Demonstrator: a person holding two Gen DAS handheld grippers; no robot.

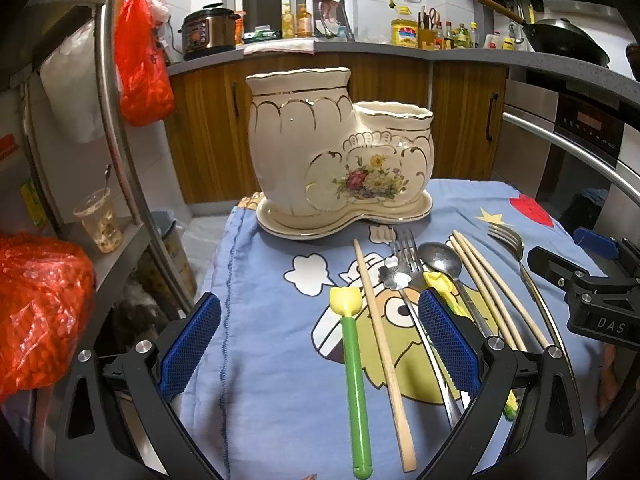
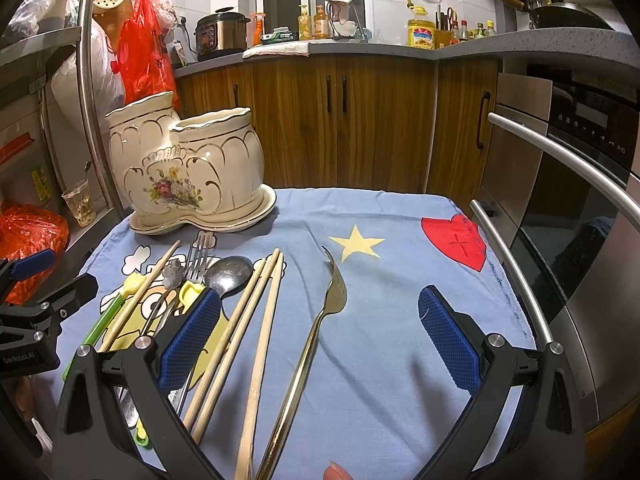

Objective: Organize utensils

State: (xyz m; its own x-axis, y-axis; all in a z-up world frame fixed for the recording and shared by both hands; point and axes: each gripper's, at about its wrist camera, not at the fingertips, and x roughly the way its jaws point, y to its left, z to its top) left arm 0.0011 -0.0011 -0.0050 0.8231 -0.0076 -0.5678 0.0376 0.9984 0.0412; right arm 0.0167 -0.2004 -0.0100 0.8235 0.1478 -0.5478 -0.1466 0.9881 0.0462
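At the bottom of both frames the utensil handles run out of sight beneath the tool arms, so their ends cannot be seen. In the left wrist view the left tool point(image 1: 320, 344) hovers low over the blue cartoon cloth point(image 1: 260, 300) covering the surface, released, its blue pads spread wide around a green-handled spoon point(image 1: 356, 360) and one wooden chopstick point(image 1: 384, 348); its right pad hides part of a steel fork point(image 1: 408, 252) and steel spoon point(image 1: 440, 258). The cream two-pot ceramic holder point(image 1: 320, 152) stands at centre frame. In the right wrist view the right tool point(image 2: 320, 340) is likewise released, straddling three chopsticks point(image 2: 256, 320) and a gold fork point(image 2: 320, 320).
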